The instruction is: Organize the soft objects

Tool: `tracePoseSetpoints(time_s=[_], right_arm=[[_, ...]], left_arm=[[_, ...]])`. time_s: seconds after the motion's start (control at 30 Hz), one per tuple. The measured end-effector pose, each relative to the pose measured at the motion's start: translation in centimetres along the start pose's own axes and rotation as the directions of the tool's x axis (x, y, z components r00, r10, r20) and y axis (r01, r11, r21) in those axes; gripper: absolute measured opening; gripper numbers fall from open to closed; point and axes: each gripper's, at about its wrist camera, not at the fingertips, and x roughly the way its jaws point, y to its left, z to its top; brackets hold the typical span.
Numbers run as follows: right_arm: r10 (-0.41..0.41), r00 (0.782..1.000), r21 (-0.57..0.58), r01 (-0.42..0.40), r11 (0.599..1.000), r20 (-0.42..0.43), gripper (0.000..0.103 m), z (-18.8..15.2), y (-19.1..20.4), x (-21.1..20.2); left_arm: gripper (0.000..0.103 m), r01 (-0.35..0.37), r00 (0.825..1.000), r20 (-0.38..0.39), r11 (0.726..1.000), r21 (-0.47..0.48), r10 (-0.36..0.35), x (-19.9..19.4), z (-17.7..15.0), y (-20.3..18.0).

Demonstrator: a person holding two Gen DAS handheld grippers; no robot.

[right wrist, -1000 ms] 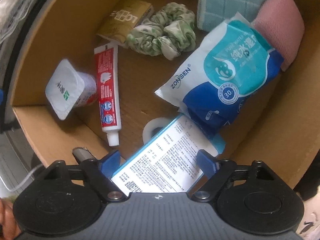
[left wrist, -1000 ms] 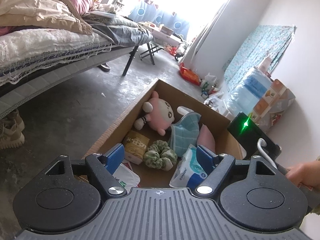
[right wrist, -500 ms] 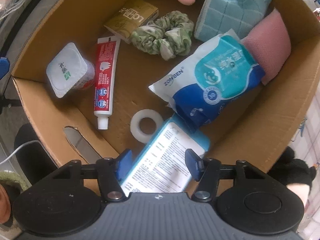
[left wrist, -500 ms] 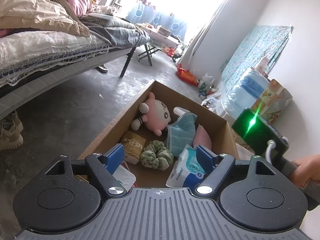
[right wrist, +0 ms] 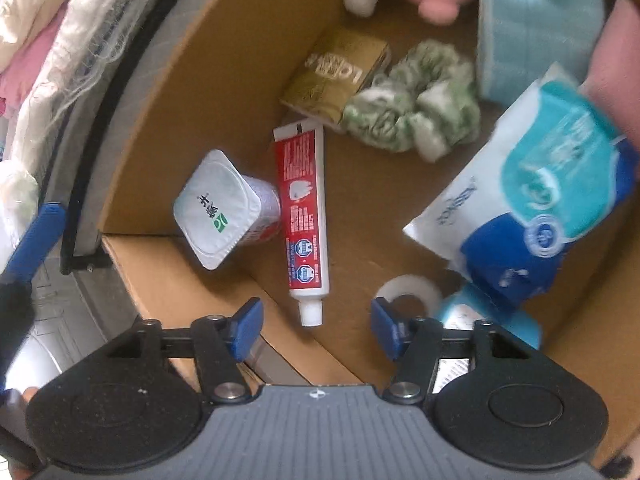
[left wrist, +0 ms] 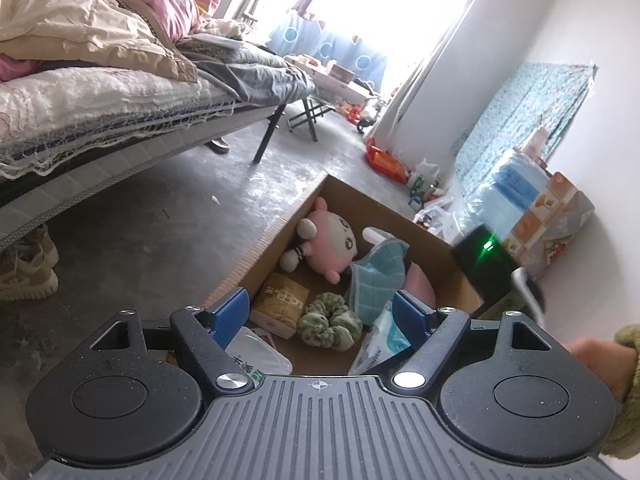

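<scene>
the right gripper (right wrist: 316, 326) is opening over the cardboard box (right wrist: 248, 68), nothing between its jaws; the left gripper (left wrist: 320, 314) stands wide, empty. inside, the green scrunchie (right wrist: 416, 116) touches a gold "lcre" packet (right wrist: 340, 76); a "zonsen" wipes pack (right wrist: 532, 196) shows "30".

Grey concrete floor (left wrist: 132, 220), unmade bed (left wrist: 100, 92) left, bright window (left wrist: 380, 8), white walls (left wrist: 560, 40)

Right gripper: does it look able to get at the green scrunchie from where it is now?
Probably yes. The right gripper is opening with nothing between its fingers, and the green scrunchie lies uncovered on the box floor; only the toothpaste tube lies nearer.
</scene>
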Motion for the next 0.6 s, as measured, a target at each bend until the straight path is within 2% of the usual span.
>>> tracePoseSetpoints(time_s=[0.2, 0.3, 0.37, 0.4, 0.6], right_arm=[[-0.027, 0.997, 0.061, 0.032, 0.998, -0.071, 0.080, 1.0, -0.5, 2.5], [-0.037, 0.995, 0.087, 0.046, 0.995, -0.097, 0.083, 1.4, -1.1, 3.5], [-0.018, 0.994, 0.108, 0.030, 0.994, -0.105, 0.087, 1.5, -1.5, 4.0], [0.007, 0.995, 0.121, 0.005, 0.993, -0.103, 0.094, 1.6, -1.6, 4.1], [0.087, 0.995, 0.123, -0.081, 0.989, -0.048, 0.097, 1.9, -3.1, 3.4]], left_arm=[[0.079, -0.027, 1.000, 0.010, 1.000, -0.009, 0.027, -0.3, 0.2, 0.7], [0.079, -0.019, 1.000, 0.013, 1.000, -0.022, 0.019, -0.3, 0.4, 1.0], [0.079, -0.024, 1.000, 0.019, 0.999, -0.024, 0.024, -0.4, 0.5, 1.1], [0.080, -0.024, 0.999, 0.021, 0.999, -0.026, 0.024, -0.4, 0.6, 1.2], [0.080, -0.016, 0.999, 0.032, 0.999, -0.037, 0.017, -0.7, 0.7, 1.3]])
